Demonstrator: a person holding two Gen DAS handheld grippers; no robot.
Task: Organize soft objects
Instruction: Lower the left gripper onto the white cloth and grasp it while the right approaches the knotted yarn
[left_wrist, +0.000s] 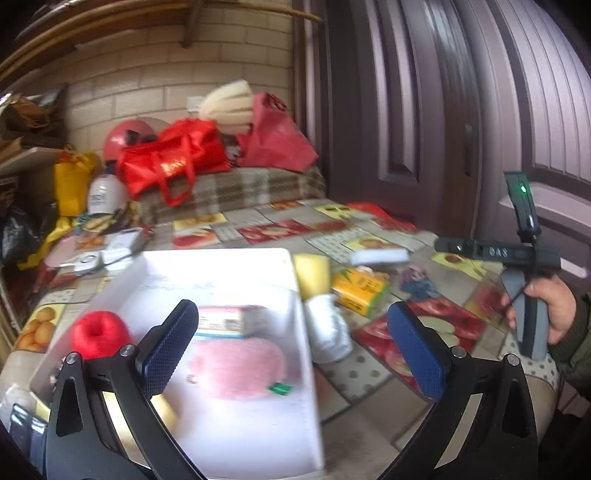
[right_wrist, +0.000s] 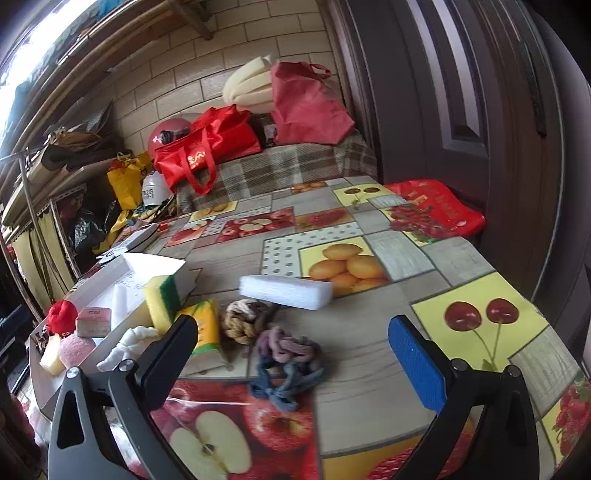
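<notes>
Knotted purple-and-blue fabric scrunchies (right_wrist: 286, 363) lie bunched between the right gripper's (right_wrist: 295, 350) wide-open, empty jaws, on the glossy fruit-print tablecloth (right_wrist: 461, 258). Left gripper (left_wrist: 291, 339), jaws spread wide and empty too, hovers over the white tray (left_wrist: 236, 266) holding a fuzzy pink puff (left_wrist: 238, 363) and red yarn ball (left_wrist: 99, 332). Beside the tray: yellow sponge (right_wrist: 162, 301), white foam block (right_wrist: 286, 291).

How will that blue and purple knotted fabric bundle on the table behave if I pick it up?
The knotted fabric bundle looks like loosely twisted soft strips, so it will probably sag and squash rather than hold shape. It seems light. Loose ends trail out, so a pinch by the right gripper may lift only part, leaving strands dangling.
</notes>
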